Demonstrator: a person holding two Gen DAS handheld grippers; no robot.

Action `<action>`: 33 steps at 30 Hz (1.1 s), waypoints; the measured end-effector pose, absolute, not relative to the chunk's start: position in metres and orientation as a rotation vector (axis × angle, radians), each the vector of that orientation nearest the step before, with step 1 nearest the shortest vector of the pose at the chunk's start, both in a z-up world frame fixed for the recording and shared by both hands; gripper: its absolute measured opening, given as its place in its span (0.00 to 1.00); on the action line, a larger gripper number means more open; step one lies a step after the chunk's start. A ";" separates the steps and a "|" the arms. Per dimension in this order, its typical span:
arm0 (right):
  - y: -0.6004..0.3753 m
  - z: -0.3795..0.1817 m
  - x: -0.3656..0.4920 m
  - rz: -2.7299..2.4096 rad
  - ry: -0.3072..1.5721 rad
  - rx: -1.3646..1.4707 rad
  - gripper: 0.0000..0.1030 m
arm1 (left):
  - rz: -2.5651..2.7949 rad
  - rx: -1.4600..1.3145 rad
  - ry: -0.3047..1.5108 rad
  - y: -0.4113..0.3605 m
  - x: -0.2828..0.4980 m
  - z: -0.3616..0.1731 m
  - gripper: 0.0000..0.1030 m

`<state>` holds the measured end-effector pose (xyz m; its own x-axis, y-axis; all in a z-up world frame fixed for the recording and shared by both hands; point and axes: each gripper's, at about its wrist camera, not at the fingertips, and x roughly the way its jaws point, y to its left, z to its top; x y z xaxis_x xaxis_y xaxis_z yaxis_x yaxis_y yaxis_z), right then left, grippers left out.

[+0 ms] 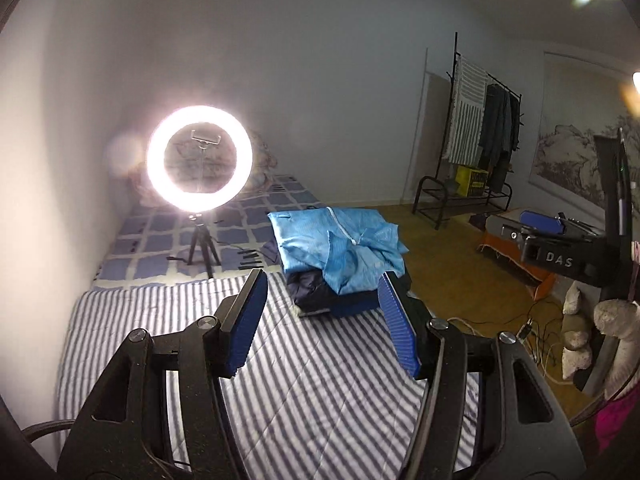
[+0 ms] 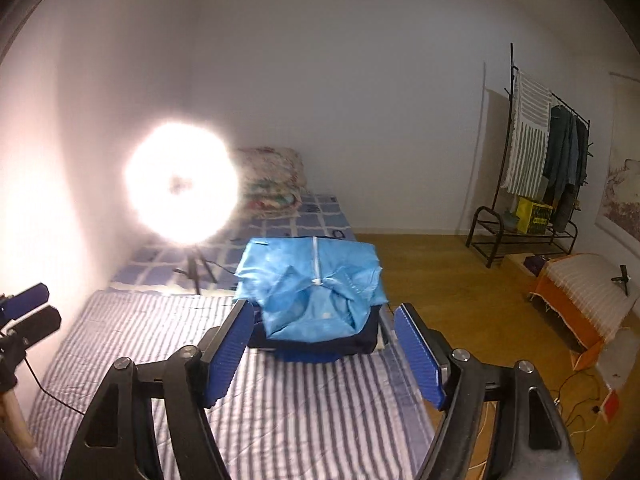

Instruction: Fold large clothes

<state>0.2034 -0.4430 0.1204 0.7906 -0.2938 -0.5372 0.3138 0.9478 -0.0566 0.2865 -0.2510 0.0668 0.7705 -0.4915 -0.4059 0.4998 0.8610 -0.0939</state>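
A folded light blue zip garment (image 1: 320, 240) (image 2: 312, 288) lies on top of a stack of dark navy folded clothes (image 1: 316, 290) (image 2: 320, 346), near the right edge of the striped bed cover (image 1: 320, 380) (image 2: 300, 400). My left gripper (image 1: 323, 280) hangs above the bed short of the stack, open, with nothing between its blue pads. My right gripper (image 2: 324, 308) is also open and empty, its jaws standing wide on either side of the stack as seen from behind it. The left gripper's fingers (image 2: 28, 312) show at the far left of the right wrist view.
A bright ring light on a small tripod (image 1: 199, 158) (image 2: 182, 184) stands on the bed behind the stack, with a folded quilt (image 2: 272, 180) beyond it. A clothes rack (image 1: 480, 132) (image 2: 540, 152) and an orange low bench (image 2: 580, 300) stand on the wooden floor to the right, with cables (image 2: 580, 404) nearby.
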 end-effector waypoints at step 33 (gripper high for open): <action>-0.387 0.044 0.096 -0.413 0.500 -0.019 1.00 | -0.396 0.119 0.470 -0.222 0.208 -0.007 1.00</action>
